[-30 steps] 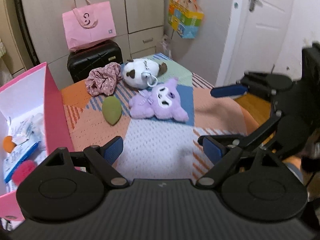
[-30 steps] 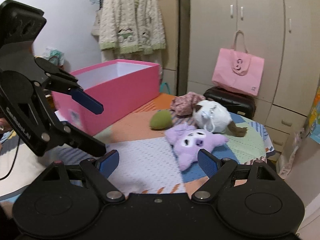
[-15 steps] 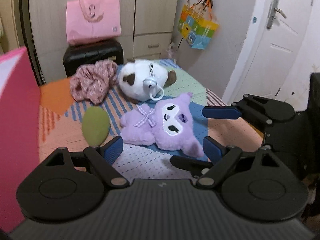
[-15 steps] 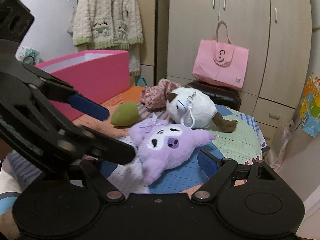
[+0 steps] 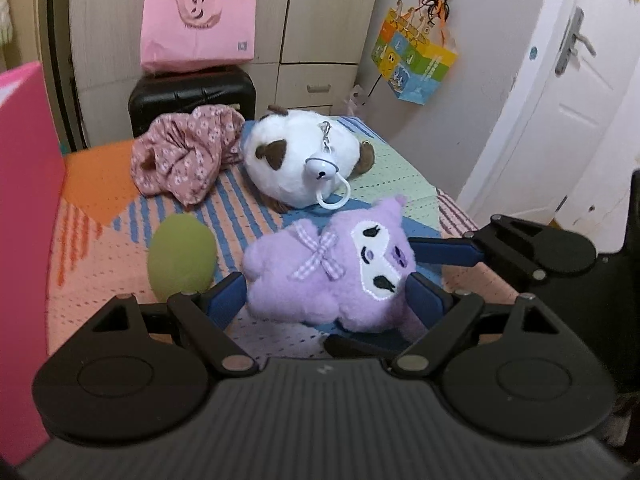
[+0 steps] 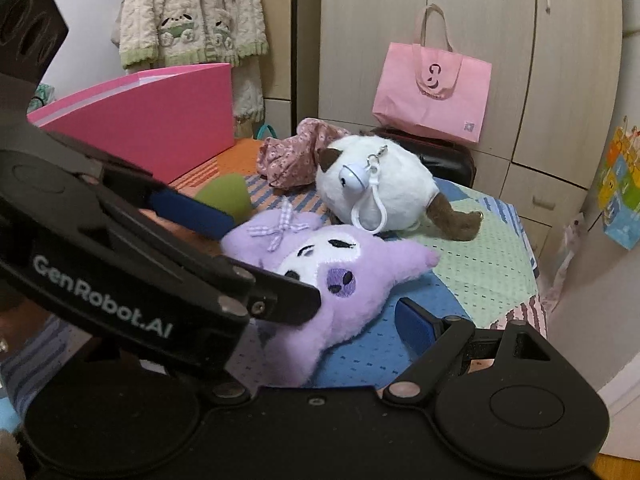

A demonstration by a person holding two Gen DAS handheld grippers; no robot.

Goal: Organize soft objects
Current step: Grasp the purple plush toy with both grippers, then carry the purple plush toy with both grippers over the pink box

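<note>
Both pairs of jaws stand wide, with nothing pressed between the pads. The left gripper (image 5: pixel 326 300) straddles the purple plush (image 5: pixel 332 276): its blue pads sit either side of the toy's body, close to the fur but not squeezing it. The right gripper (image 6: pixel 320 316) is set around the same toy from the other side; one blue pad shows just beside the plush's lower edge, while the other finger is hidden behind the left tool, which crosses the right wrist view.

The purple plush lies face up on the patchwork cover (image 5: pixel 96 248), just in front of the white plush (image 5: pixel 300 168), with the green soft piece (image 5: pixel 182 262) beside it and the floral scrunchie (image 5: pixel 184 156) farther back. The pink box (image 6: pixel 152 120) stands at the left edge of the cover, well apart from the toy.

The step in hand looks like the approach to a pick of the purple plush, with the grasp not yet made. The next move probably calls for closing one pair of jaws on the toy's body, deep enough that the soft fur does not slip out, then lifting it towards the box. With both tools crowded round one toy, one may need to give way to avoid a clash.

Both grippers point forward and slant down at the cover.
</note>
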